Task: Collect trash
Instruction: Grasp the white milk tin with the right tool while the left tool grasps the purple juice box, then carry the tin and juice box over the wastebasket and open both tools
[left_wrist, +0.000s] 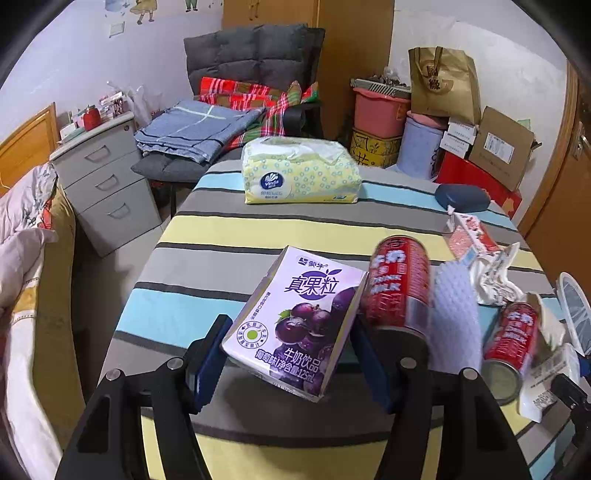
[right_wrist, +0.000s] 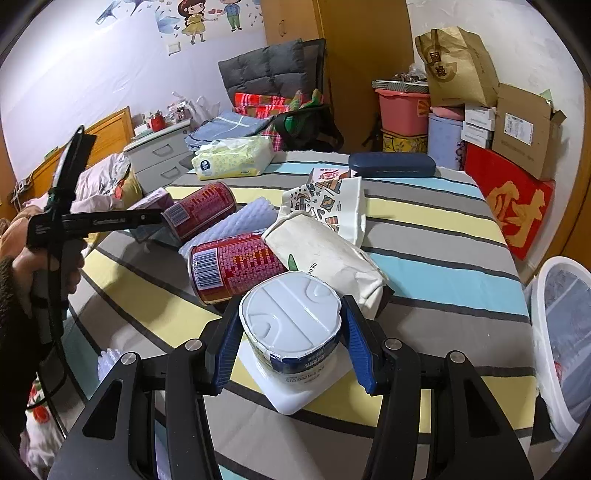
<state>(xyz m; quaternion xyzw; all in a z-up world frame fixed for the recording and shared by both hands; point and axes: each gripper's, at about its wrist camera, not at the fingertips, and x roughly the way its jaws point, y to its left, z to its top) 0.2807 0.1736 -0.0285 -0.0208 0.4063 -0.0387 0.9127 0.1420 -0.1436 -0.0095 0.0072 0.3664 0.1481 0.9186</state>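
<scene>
**Both grippers on trash at the striped table**

Nearest in the right wrist view, the right gripper (right_wrist: 290, 345) has its blue fingers (right_wrist: 356, 349) clamped on a white foil-lidded cup (right_wrist: 291, 325), held just above the striped table (right_wrist: 436, 236). In the left wrist view, the left gripper (left_wrist: 286, 350) brackets a purple grape milk carton (left_wrist: 295, 317), tilted on the table; the fingers (left_wrist: 208, 354) stand either side of it, and I cannot tell whether the pads press it.

Just beyond lie two red drink cans (right_wrist: 236, 267), a sheet of white foam wrap (left_wrist: 456, 314) and a crumpled white paper bag (right_wrist: 325, 254). A white mesh bin (right_wrist: 561, 332) stands at the table's right edge. Farther back sit a yellow tissue pack (left_wrist: 301, 173) and a dark blue case (right_wrist: 391, 165), then a grey chair (left_wrist: 255, 48) piled with folded blankets.
</scene>
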